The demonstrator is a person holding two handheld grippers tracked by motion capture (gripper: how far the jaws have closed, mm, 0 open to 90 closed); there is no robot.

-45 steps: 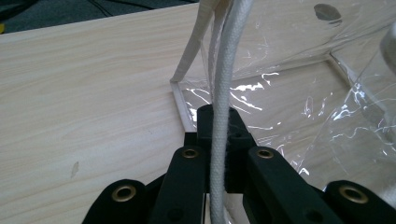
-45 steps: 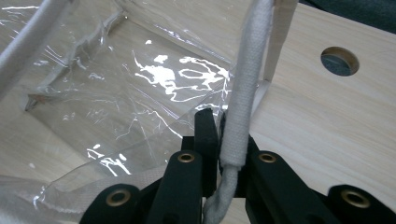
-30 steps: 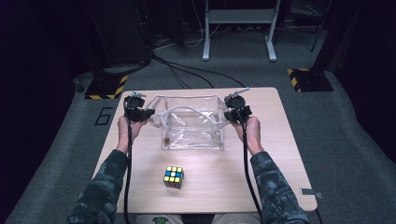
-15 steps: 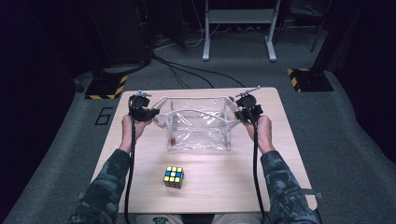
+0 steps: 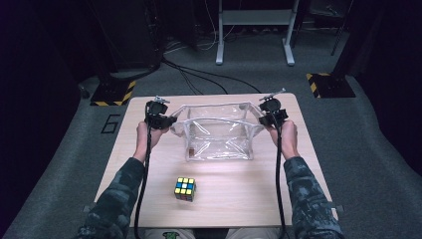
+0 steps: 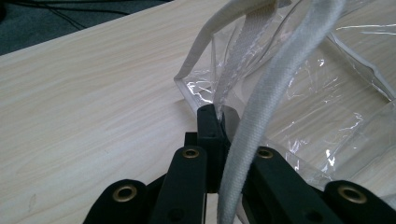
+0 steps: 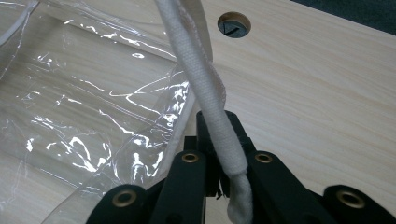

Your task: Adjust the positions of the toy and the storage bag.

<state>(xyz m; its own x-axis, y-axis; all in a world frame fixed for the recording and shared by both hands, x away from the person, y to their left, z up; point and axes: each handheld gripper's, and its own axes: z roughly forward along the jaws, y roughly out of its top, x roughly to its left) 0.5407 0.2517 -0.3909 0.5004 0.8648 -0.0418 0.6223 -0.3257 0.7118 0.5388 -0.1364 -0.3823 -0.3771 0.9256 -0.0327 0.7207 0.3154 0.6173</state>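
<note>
A clear plastic bag (image 5: 219, 137) with white trim stands open in the middle of the wooden table (image 5: 249, 199), stretched between both grippers. My left gripper (image 5: 166, 122) is shut on the bag's left edge. In the left gripper view the jaws (image 6: 215, 116) pinch the clear wall, and a white strap (image 6: 266, 93) runs over them. My right gripper (image 5: 266, 118) is shut on the bag's right edge. In the right gripper view its jaws (image 7: 215, 126) clamp the trim under a white strap (image 7: 196, 65). A Rubik's cube (image 5: 184, 188) lies nearer the front edge.
The table has a round cable hole (image 7: 234, 24) near its far right corner. Grey carpet surrounds the table. Black cables (image 5: 199, 77), a metal stand (image 5: 254, 30) and yellow-black striped feet (image 5: 326, 82) lie beyond the far edge.
Both hands have shifted to the right, the right one farther, so the bag is pulled wider and sits more to the right. The cube has not moved.
</note>
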